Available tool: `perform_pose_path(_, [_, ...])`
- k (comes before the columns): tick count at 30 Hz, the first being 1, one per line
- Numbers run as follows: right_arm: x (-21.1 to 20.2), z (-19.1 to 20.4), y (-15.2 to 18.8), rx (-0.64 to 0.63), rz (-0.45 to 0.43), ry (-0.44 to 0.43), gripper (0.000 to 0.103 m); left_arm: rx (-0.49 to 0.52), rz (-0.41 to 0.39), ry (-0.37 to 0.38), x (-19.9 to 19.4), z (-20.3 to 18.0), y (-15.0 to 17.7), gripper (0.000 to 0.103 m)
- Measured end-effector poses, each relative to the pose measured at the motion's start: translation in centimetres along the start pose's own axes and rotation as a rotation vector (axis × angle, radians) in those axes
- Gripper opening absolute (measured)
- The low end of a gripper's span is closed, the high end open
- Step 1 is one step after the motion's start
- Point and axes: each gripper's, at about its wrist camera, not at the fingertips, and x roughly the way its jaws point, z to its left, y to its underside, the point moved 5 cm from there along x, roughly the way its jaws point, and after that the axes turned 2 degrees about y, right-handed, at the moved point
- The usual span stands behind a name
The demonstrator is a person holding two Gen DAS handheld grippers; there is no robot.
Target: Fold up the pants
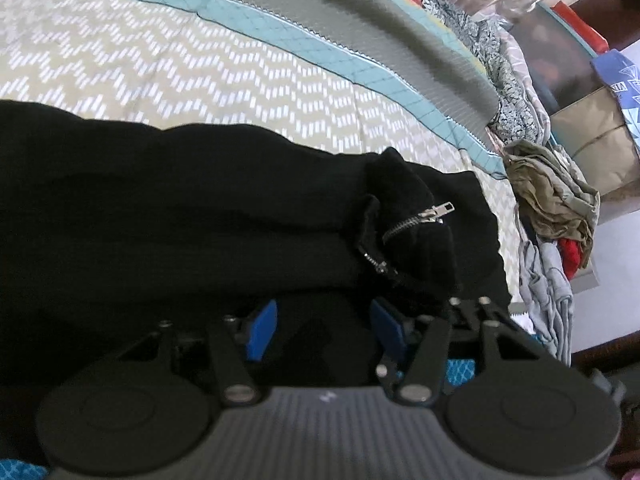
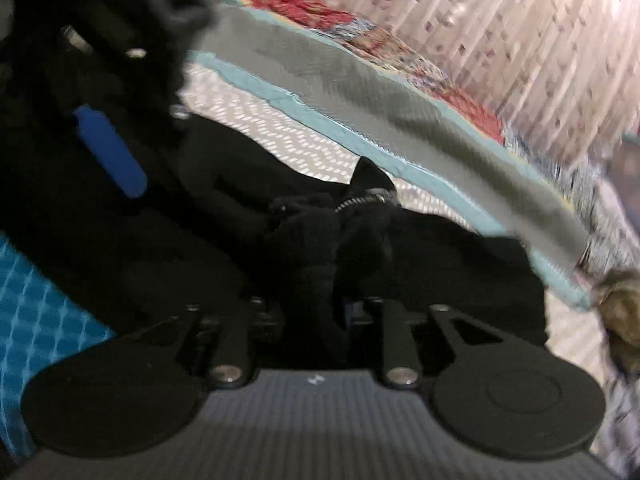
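Observation:
Black pants (image 1: 180,208) lie bunched across the bed, their metal zipper (image 1: 420,220) showing at the right end. My left gripper (image 1: 324,330) hovers low over the near edge of the pants. Its blue pads (image 1: 262,330) stand apart with bare faces, so it is open. The right wrist view is blurred. There a ribbed column of the black pants (image 2: 316,264) rises in the gap of my right gripper (image 2: 316,312) and hides the pads, so its grip is unclear. One blue pad of the left gripper (image 2: 108,152) shows at the upper left of that view.
The bedspread (image 1: 200,60) has a beige and white zigzag print with a teal border. A grey-green blanket (image 1: 360,20) lies behind it. Crumpled clothes (image 1: 552,200) are piled at the bed's right edge beside a cardboard box (image 1: 592,128). A blue patterned cloth (image 2: 36,300) lies near me.

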Motion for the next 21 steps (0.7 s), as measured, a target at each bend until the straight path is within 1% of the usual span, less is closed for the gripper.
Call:
perform_pose_path(1, [-0.3,-0.4,0.1,0.007,0.002,-0.001,0.046,0.000,0.001,-0.001,0.1,-0.1,-0.1,0.054])
perform_pose_path(3, [-1.3,-1.9,0.3,0.056,0.007,-0.017,0.057,0.002,0.002,0.007,0.3,-0.3,-0.4,0.054])
perform_pose_path(5, [-2.3,-2.8,0.4,0.104,-0.006,-0.045,0.059,0.013,0.002,0.014,0.8,-0.9,-1.0,0.055])
perform_pose_path(6, [-3.0,-3.4,0.6,0.128,-0.014,-0.055,0.059,0.019,0.003,0.017,1.1,-1.2,-1.3,0.057])
perform_pose_path(7, [-3.8,-3.0,0.6,0.142,-0.017,-0.063,0.059,0.024,0.006,0.021,1.4,-1.6,-1.7,0.060])
perform_pose_path(8, [-4.4,-3.6,0.7,0.167,-0.021,-0.072,0.059,0.024,0.009,0.024,1.8,-1.9,-2.1,0.060])
perform_pose_path(10, [-4.9,-3.7,1.2,0.237,-0.033,-0.085,0.059,0.002,0.021,0.031,2.7,-2.3,-2.8,0.065])
perform_pose_path(11, [-5.3,-4.1,1.7,0.294,-0.039,-0.088,0.059,-0.017,0.030,0.040,3.2,-2.4,-3.1,0.068])
perform_pose_path(12, [-5.6,-5.1,2.0,0.370,-0.042,-0.087,0.059,-0.035,0.039,0.046,3.6,-2.6,-3.3,0.078])
perform_pose_path(13, [-5.8,-5.6,2.2,0.429,-0.043,-0.086,0.059,-0.048,0.041,0.049,4.1,-2.7,-3.5,0.082])
perform_pose_path(14, [-5.9,-6.9,2.7,0.512,-0.045,-0.076,0.059,-0.051,0.044,0.052,4.5,-2.9,-3.6,0.082])
perform_pose_path(15, [-6.0,-8.0,3.2,0.587,-0.047,-0.064,0.059,-0.045,0.050,0.052,4.9,-3.2,-3.6,0.080])
perform_pose_path(16, [-5.8,-9.3,3.8,0.671,-0.047,-0.049,0.059,-0.039,0.059,0.051,5.4,-3.4,-3.6,0.068])
perform_pose_path(17, [-5.5,-10.8,4.4,0.763,-0.044,-0.039,0.059,-0.039,0.075,0.056,5.8,-3.6,-3.4,0.061])
perform_pose_path(19, [-4.5,-13.7,6.0,0.955,-0.022,-0.017,0.059,-0.050,0.093,0.094,6.1,-3.9,-2.9,0.043])
perform_pose_path(21, [-2.7,-15.4,7.2,1.066,0.016,-0.013,0.059,-0.058,0.092,0.103,6.0,-3.6,-2.4,0.037])
